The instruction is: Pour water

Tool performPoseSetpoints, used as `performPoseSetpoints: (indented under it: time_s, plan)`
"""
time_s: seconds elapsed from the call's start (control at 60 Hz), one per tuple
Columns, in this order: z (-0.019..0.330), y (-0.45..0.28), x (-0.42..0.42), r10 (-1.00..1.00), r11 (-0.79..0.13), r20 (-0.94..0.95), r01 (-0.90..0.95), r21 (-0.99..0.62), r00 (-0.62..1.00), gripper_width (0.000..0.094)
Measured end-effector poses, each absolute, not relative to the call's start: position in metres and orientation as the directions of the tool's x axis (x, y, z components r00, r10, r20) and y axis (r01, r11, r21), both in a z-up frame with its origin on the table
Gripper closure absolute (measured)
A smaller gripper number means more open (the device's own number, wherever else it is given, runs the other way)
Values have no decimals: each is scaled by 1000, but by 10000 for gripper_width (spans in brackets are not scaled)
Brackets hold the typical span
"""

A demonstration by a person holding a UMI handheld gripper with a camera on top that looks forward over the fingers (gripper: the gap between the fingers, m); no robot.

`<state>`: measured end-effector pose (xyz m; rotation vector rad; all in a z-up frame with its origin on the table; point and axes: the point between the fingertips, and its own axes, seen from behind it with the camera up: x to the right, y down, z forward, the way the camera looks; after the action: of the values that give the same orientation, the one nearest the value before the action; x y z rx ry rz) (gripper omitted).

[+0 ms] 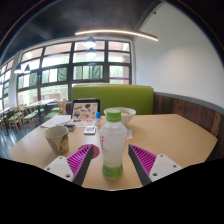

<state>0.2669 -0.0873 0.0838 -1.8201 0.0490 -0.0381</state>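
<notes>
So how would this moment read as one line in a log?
task: pour water | gripper: open | bottle: upright between fingers, not visibly pressed | cup: left of bottle on table | pour: not begun

Clear glossy plastic bottle – smooth, white cap – stands on a matt, light wooden table; the cup looks like paper.

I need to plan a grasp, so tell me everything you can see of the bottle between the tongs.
The bottle is clear plastic with a white screw cap and a pale label band; its lower half looks green. It stands upright on the round wooden table, between the open tongs, with a gap at each side. A mug stands apart to one side.
</notes>
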Motion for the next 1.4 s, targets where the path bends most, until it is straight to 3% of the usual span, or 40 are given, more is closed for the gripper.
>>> performPoseSetpoints:
  time_s: [0.1, 0.15, 0.333, 0.35, 0.467, 0.567, 0.667, 0.783, 0.9, 1.033, 1.05, 1.1, 1.2, 1.217, 1.4]
  plan:
    - [75, -56, 263, -44, -265, 9, -3, -964, 999, 161]
    - [67, -45, 268, -82, -295, 34, 9, -955, 996, 516]
    - [69, -31, 271, -83, -253, 34, 12, -967, 996, 589]
    - [69, -30, 271, -81, -249, 38, 17, -968, 996, 635]
    - [66, -24, 269, -85, -254, 75, 51, -966, 994, 637]
    - [74, -23, 270, -102, -276, 203, 169, -946, 974, 639]
    - [105, -21, 258, -114, -288, 420, 375, -881, 900, 638]
    - [143, -6, 237, -110, -301, 749, 696, -652, 653, 639]
    - [176, 5, 204, -44, -315, 974, 922, -225, 222, 639]
    - [171, 40, 170, 0, -284, 960, 921, 268, -279, 639]
    - [183, 27, 163, 14, -285, 938, 898, 336, -346, 638]
    - [179, 47, 157, 4, -278, 883, 848, 451, -468, 639]
    - [179, 39, 145, 32, -266, 790, 757, 597, -612, 639]
    - [198, 47, 149, 44, -253, 781, 749, 612, -623, 639]
    - [185, 47, 143, 85, -227, 715, 685, 692, -694, 639]
